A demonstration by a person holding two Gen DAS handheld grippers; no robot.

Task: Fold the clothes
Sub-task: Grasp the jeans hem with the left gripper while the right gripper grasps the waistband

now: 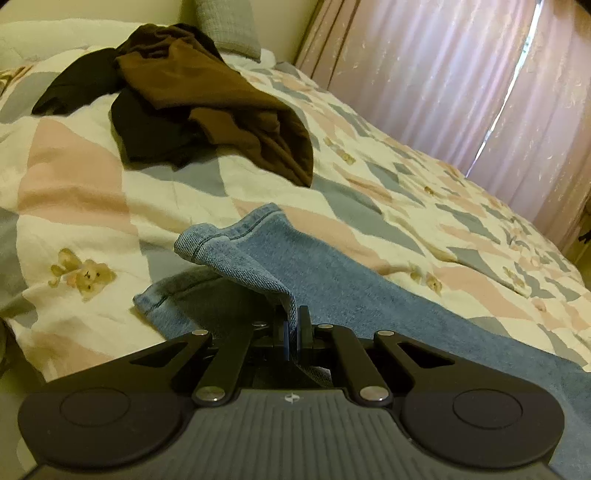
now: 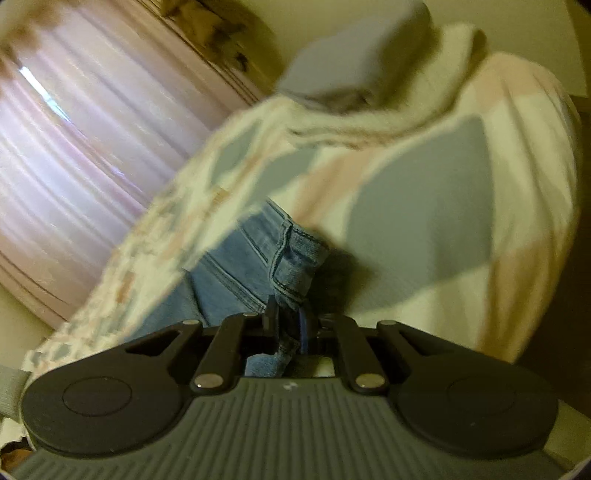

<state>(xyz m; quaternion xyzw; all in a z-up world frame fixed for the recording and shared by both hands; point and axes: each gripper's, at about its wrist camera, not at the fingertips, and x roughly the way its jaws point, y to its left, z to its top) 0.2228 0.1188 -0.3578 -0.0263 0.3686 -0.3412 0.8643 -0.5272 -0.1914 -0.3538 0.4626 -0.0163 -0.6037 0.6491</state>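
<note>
the jeans (image 1: 332,280) lie stretched along the patterned quilt (image 1: 424,192) on the bed, and both grippers have hold of them. the left gripper (image 1: 291,328) has its fingers pressed together on a lifted edge of denim near the leg hems, so one hem curls up off the quilt while the other leg lies flat beneath it. in the right wrist view, the right gripper (image 2: 290,325) pinches a bunched seam at what looks like the waistband end of the jeans (image 2: 258,258), with denim trapped between the fingers; that picture is blurred, so the exact seam is hard to tell.

judging from this, the fold of the jeans is only starting: the legs look laid one over the other lengthwise, but no crosswise fold is visible. a heap of brown and black clothes (image 1: 184,99) sits crumpled further up the quilt, well apart from the jeans, near a grey pillow (image 1: 229,26), apparently unfolded, so most of the task seems left.

no basket, drawer or other container shows in either view. pink curtains (image 1: 461,74) hang beyond the bed.
</note>
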